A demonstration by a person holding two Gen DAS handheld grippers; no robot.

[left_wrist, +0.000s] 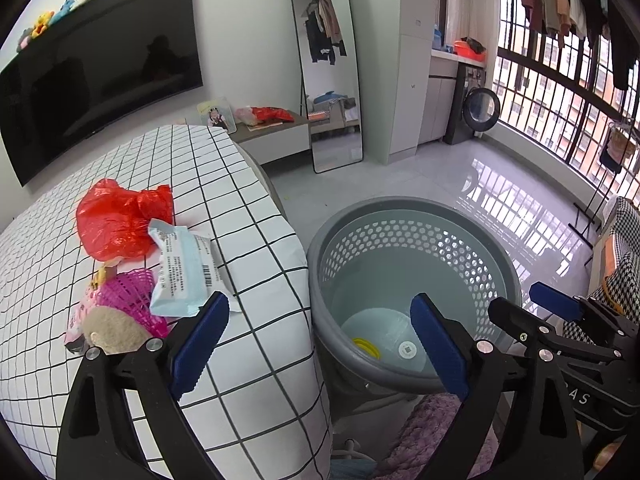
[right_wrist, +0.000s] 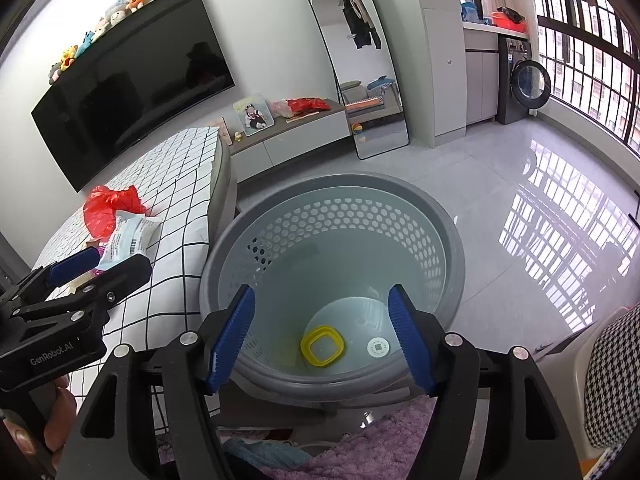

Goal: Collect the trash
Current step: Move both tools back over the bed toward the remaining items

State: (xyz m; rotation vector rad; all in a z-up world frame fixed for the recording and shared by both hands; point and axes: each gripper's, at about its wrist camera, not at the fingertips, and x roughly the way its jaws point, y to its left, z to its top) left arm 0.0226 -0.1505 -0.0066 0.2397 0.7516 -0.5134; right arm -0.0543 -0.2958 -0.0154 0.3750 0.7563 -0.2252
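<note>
My left gripper (left_wrist: 320,348) stands open with nothing between its blue pads, over the table's edge and the grey perforated basket (left_wrist: 412,208). On the grid-pattern tablecloth (left_wrist: 240,208) lie a red plastic bag (left_wrist: 116,224), a pale blue wrapper packet (left_wrist: 184,268), pink netting (left_wrist: 128,300) and a beige lump (left_wrist: 112,334). My right gripper (right_wrist: 322,340) hangs open and empty above the basket (right_wrist: 452,232). A yellow ring (right_wrist: 323,346) lies on the basket floor. The red bag (right_wrist: 108,208) and packet (right_wrist: 128,240) sit just beyond the left gripper (right_wrist: 100,274).
The basket stands on the floor against the table's right side, with a purple rug (right_wrist: 360,452) in front. A houndstooth seat (right_wrist: 612,380) is at the right. A television (left_wrist: 100,80), a standing mirror (left_wrist: 328,72) and a low cabinet (left_wrist: 272,132) line the far wall. Glossy tiled floor (right_wrist: 520,184) stretches to the barred window.
</note>
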